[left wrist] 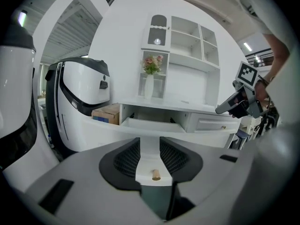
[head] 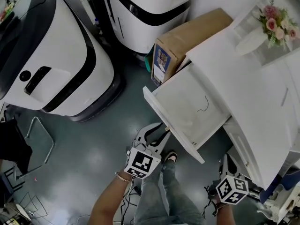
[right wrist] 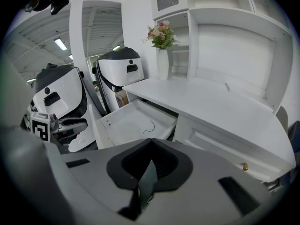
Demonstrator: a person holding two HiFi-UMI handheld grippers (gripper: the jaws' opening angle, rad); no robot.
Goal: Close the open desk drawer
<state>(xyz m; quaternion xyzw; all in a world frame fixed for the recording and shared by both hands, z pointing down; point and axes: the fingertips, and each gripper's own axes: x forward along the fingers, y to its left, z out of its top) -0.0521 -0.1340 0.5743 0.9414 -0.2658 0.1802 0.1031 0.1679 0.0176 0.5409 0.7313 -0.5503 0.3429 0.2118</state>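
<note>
My left gripper (head: 158,134) at open drawer (head: 180,102) front, jaws apart, knob (left wrist: 155,174) between, untouched; right gripper (head: 228,163) closed, empty, right of drawer.

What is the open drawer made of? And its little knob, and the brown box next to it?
The drawer looks like wood or board painted matt white: flat panels, even colour. Its knob seems to be metal, brass-coloured with a slight shine, though it may only be coated. The box looks like cardboard: dull brown, folded edges, a printed label on its end.
</note>
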